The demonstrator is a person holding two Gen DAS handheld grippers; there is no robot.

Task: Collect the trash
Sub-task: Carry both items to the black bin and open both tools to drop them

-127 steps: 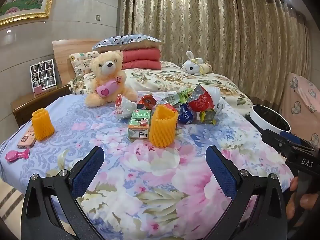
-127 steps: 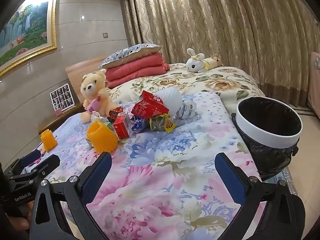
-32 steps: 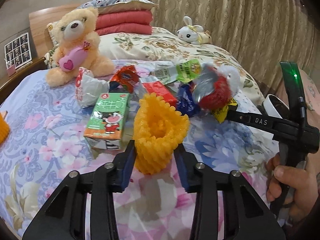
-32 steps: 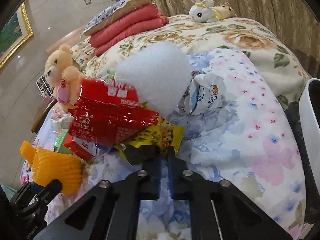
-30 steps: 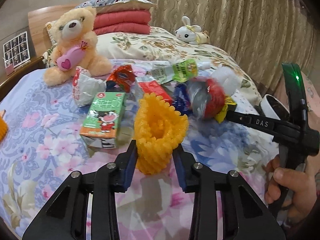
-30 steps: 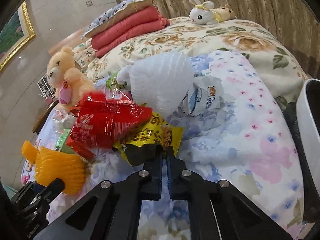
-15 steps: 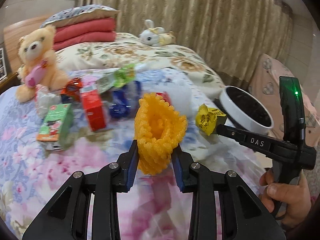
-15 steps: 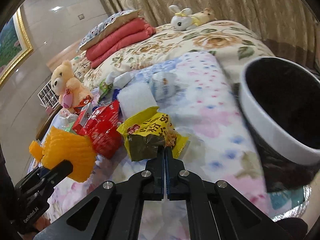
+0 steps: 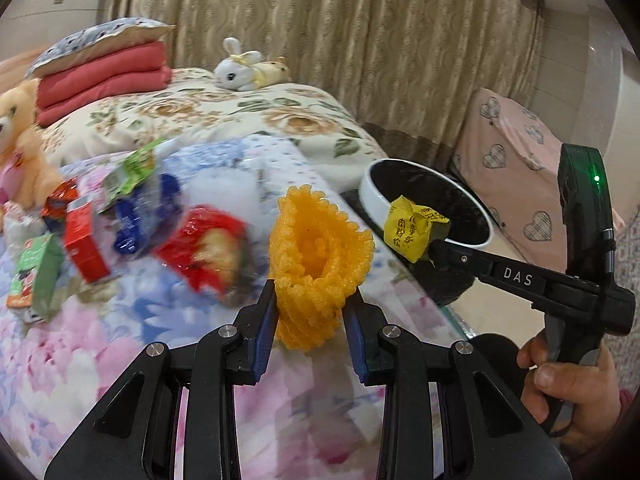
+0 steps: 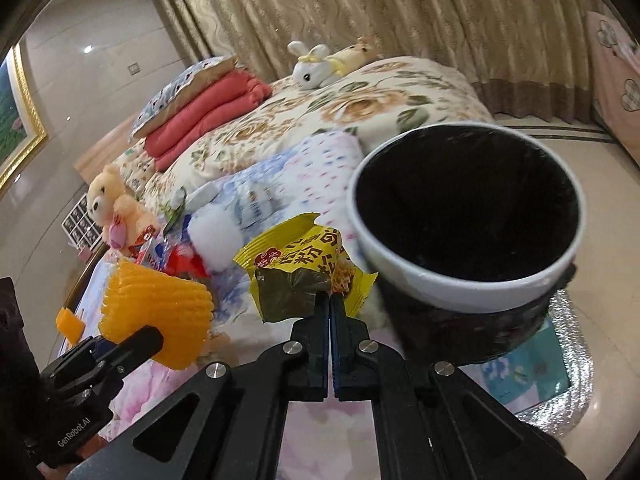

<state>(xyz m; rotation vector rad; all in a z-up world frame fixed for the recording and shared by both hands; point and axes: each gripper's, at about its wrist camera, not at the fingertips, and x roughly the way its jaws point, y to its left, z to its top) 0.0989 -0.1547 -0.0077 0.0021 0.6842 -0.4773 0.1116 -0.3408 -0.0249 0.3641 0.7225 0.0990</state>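
Observation:
My left gripper is shut on an orange foam fruit net and holds it above the flowered bedspread; the net also shows in the right wrist view. My right gripper is shut on a yellow snack wrapper, held just left of the white-rimmed, black-lined trash bin. In the left wrist view the wrapper hangs at the bin's near rim. Other trash lies on the bed: a red wrapper, a red carton, a green carton, a blue wrapper.
A teddy bear sits at the bed's left. Folded red blankets and a toy rabbit lie farther back. Curtains hang behind. A pink heart-patterned cover stands right of the bin, and a shiny mat lies on the floor.
Both grippers have swung right toward the bin, carrying the orange net and the yellow wrapper. The bin is now larger and closer in the right wrist view.

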